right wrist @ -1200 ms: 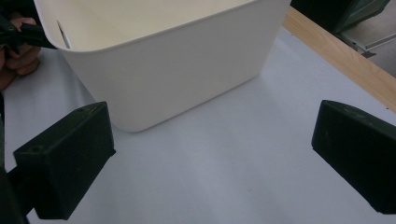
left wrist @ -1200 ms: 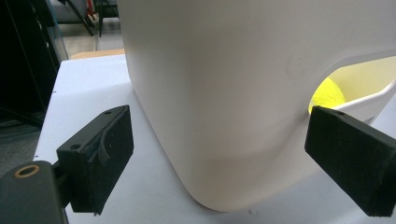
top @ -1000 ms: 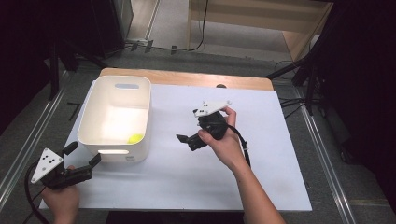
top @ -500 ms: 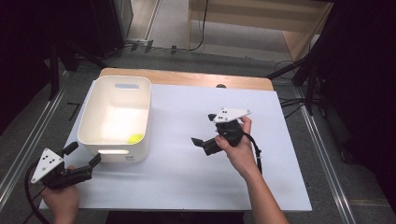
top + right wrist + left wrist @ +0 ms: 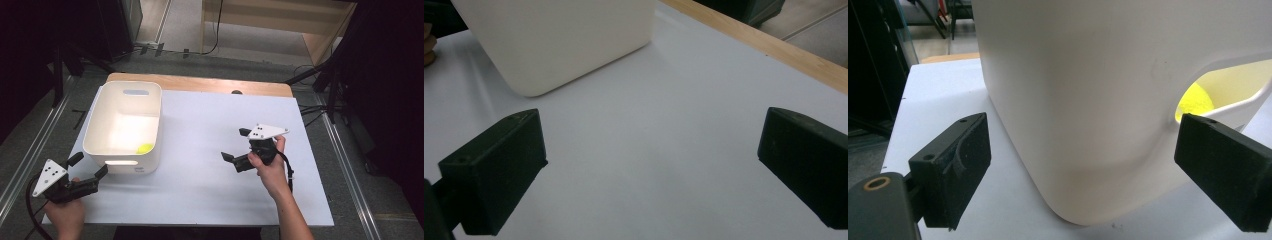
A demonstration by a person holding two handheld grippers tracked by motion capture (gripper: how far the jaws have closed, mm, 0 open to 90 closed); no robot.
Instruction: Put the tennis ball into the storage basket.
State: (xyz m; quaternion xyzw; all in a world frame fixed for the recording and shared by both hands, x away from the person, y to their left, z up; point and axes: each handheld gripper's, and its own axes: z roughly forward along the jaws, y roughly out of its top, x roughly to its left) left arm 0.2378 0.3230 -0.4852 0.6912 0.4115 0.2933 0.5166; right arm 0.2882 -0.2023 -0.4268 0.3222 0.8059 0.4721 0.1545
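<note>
While the white rectangular plastic bin [image 5: 125, 125] walls in the small yellow ball [image 5: 145, 148], both left gripper [image 5: 88, 173] and right gripper [image 5: 234, 145] gape wide, empty.

A smooth, faintly glossy white plastic rectangular bin [image 5: 125, 125] is seen at the left. A matt white table sheet [image 5: 210, 150] is edged at the far side by pale bare wood [image 5: 200, 84]. Matt black, slightly grainy pads [image 5: 955, 175] are shown.

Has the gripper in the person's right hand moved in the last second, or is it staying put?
Yes. The right gripper has drifted rightward and toward the person, farther from the white bin, which has stayed in place. Its fingers are open and empty.
</note>
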